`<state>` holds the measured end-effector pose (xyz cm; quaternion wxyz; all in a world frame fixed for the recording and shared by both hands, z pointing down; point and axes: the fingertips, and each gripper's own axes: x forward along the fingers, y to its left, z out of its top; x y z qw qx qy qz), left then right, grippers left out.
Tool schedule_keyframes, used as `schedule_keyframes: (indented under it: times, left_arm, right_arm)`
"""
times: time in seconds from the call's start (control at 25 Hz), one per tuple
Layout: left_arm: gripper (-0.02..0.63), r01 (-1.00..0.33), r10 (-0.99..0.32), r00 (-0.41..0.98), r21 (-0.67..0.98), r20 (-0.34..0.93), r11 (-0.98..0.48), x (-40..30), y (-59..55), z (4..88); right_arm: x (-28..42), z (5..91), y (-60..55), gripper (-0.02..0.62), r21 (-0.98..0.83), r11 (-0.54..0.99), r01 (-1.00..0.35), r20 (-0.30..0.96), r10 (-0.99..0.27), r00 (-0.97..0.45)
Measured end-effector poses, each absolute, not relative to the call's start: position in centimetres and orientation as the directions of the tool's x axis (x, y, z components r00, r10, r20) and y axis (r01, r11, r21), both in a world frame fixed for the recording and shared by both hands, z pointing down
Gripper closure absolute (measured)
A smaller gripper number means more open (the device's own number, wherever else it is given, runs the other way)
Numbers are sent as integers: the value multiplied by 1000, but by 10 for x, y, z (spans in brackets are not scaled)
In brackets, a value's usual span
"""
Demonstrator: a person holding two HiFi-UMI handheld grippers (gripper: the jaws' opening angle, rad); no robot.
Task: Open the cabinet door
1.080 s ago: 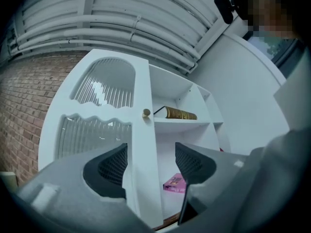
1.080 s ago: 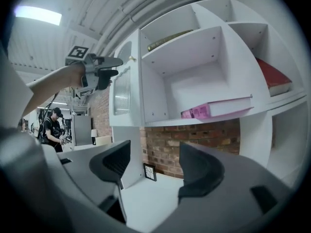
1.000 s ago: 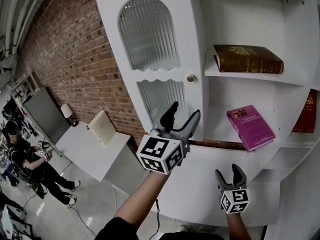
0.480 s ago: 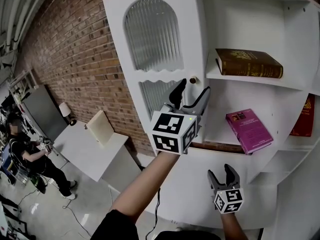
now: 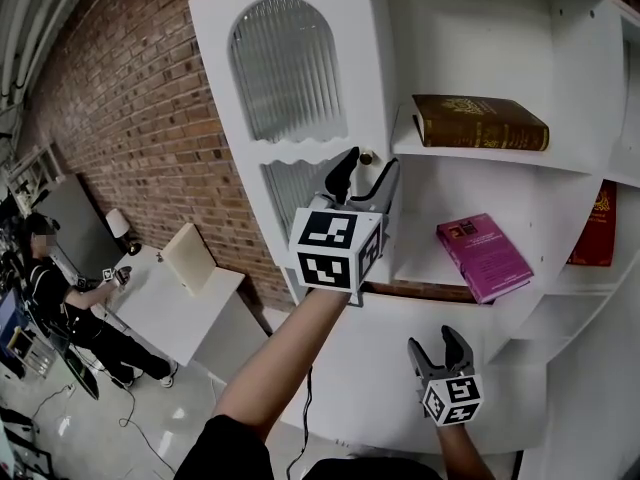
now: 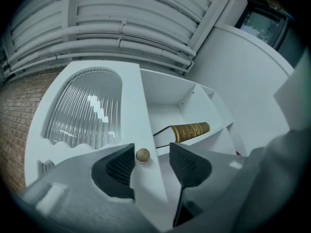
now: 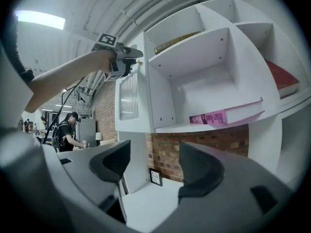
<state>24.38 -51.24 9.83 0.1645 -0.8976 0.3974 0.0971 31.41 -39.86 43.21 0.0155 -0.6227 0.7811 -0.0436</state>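
The white cabinet door, with ribbed glass panels, stands swung out from the shelves. Its small brass knob sits on the door's right edge. My left gripper is raised to the knob, one jaw on each side. In the left gripper view the knob lies close against the left pad, with a gap to the right pad. The jaws of the left gripper are closing and do not clamp the knob. My right gripper hangs low by the bottom shelf, open and empty.
The open shelves hold a brown book, a pink book and a red book. A brick wall runs behind the door. Lower left, a person stands beside a white table.
My left gripper rose from below the knob until its jaws straddle it, and the jaws have narrowed a little. The right gripper has stayed put.
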Motion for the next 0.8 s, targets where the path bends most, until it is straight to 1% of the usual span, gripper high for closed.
schedule_keyframes:
  times: [0.04,0.12,0.16,0.4,0.48,0.8]
  left_arm:
    - [416,-752,-689,658,-218,-304,-622,242,-514,98]
    - [465,-765,-702,643,-214,-306,-608,239,-518,98]
    - [479,-767,-706,640,-209,-304,-606,238,-520,98]
    - [496,-775,-722,631,-193,-283,-602,237,-531,104]
    - [517,-775,-721,631,-190,-287,-603,237,-531,105]
    - [518,-758,-697,647,-164,-308,-631,232,-521,104]
  right_arm:
    - [314,433,-398,296,-89,221,-971,29,-974,-224]
    - [314,436,-395,296,-98,219,-971,33,-974,-224]
    - [315,439,-394,296,-104,219,-970,39,-974,-224]
    - [319,450,-391,296,-125,213,-969,64,-973,-222]
    - [320,450,-391,296,-125,211,-969,64,-973,-220]
    - [319,448,-395,296,-125,211,-969,68,-973,-221]
